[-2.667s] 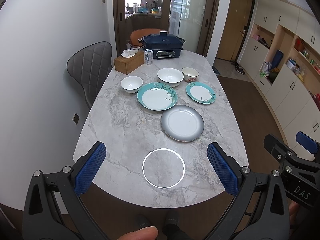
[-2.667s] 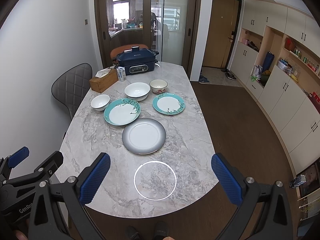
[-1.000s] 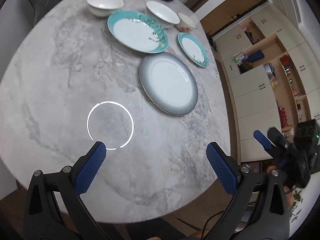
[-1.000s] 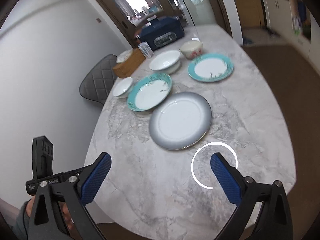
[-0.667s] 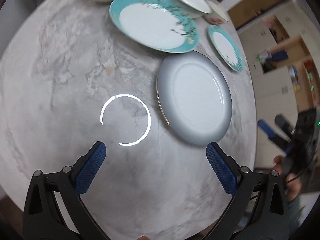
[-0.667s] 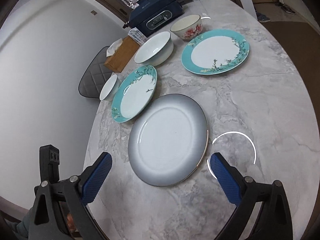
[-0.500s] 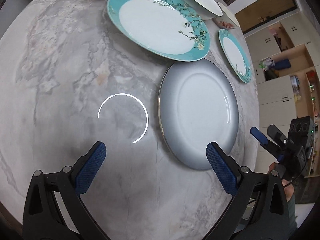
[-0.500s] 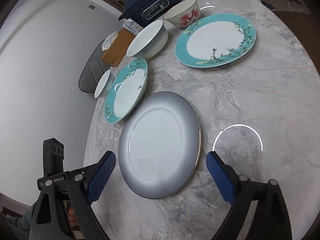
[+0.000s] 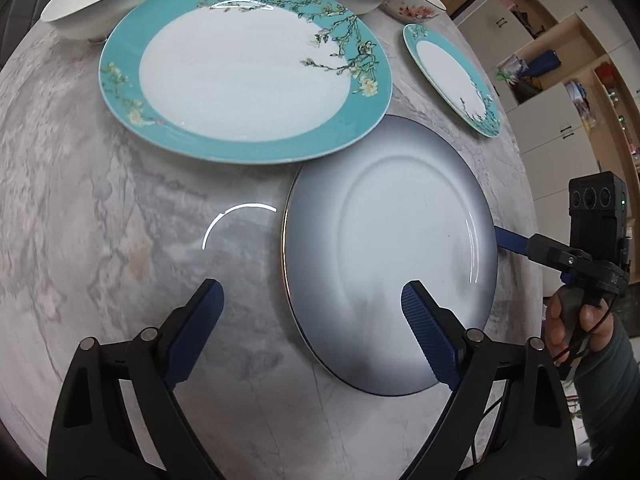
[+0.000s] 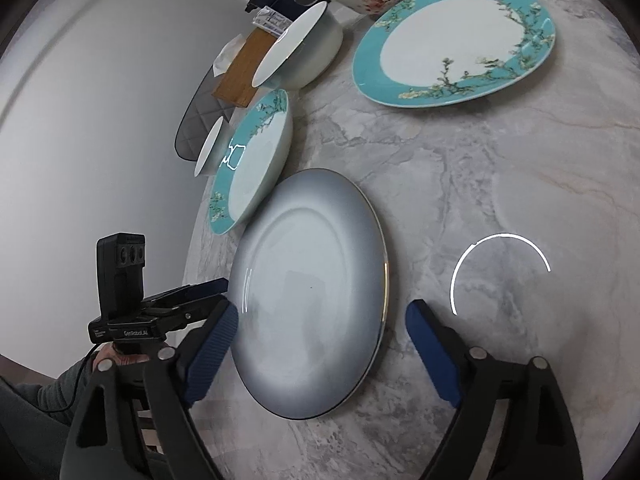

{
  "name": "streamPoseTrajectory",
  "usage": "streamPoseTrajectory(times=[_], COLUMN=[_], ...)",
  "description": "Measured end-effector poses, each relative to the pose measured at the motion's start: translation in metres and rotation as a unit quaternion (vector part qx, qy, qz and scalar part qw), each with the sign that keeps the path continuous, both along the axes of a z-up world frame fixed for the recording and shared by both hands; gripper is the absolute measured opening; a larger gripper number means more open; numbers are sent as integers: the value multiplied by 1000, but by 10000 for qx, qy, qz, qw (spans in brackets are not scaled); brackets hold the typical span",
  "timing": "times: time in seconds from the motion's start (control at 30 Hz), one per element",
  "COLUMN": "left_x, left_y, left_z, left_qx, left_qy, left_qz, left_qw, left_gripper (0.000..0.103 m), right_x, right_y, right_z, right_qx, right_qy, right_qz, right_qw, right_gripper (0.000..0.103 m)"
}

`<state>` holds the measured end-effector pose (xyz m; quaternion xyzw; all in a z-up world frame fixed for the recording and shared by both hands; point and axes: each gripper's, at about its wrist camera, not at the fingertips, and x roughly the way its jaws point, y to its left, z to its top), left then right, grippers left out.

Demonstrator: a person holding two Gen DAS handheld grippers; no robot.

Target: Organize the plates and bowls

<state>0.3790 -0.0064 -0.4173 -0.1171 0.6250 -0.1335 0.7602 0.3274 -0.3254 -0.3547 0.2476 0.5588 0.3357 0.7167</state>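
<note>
Left wrist view: the left hand-held gripper (image 9: 312,300), its blue-padded jaws apart and just closing a little, hovers over a grey marble surface (image 9: 80,208), straddling the near left edge of a round grey-rimmed white plate (image 9: 390,256) without touching it. Just behind lies a large teal-rimmed floral plate (image 9: 244,68), with a smaller teal-rimmed plate (image 9: 454,76) to the right.

Right wrist view: the right hand-held gripper (image 10: 322,320), jaws apart, brackets the same grey-rimmed plate's near portion. A white bowl (image 10: 300,50) stands farther back.
</note>
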Motion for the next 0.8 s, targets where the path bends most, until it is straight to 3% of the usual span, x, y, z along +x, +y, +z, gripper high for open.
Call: streamPoseTrajectory(times=[0.07, 0.13, 0.17, 0.2, 0.27, 0.33, 0.4, 0.47, 0.6, 0.8], left_x=[4, 9, 8, 7, 9, 10, 10, 10, 4, -5], left_y=[-3, -2, -1, 0, -1, -1, 4, 6, 8, 6], left_z=[1, 0, -1, -1, 0, 0, 1, 1, 5, 7], left_qx=[23, -107, -188, -186, -128, -143, -114, -131, 9, -111], left_qy=[-77, -52, 25, 40, 87, 151, 221, 270, 276, 326], left_qz=[-72, -70, -70, -74, -122, -71, 36, 53, -10, 194], left_qw=[9999, 9999, 9998, 9998, 9998, 9998, 9997, 9995, 9996, 9992], left_gripper=[68, 39, 32, 31, 31, 31, 25, 22, 22, 19], right_x=[2, 5, 6, 8, 9, 11, 13, 14, 13, 9], right_y=[3, 7, 10, 14, 18, 17, 10, -6, -2, -3], right_z=[3, 3, 4, 3, 4, 3, 0, -6, -1, 0], right_qx=[-122, -194, -260, -374, -612, -731, -922, -781, -1134, -1134], right_qy=[-55, -66, -72, -100, -204, -208, -164, 85, -5, 137], right_qz=[79, 113, 144, 194, 291, 287, 185, 6, 70, -245], right_qw=[9999, 9997, 9995, 9991, 9975, 9967, 9954, 9969, 9935, 9931], right_gripper=[91, 89, 82, 71, 68, 57, 17, 16, 18, 18])
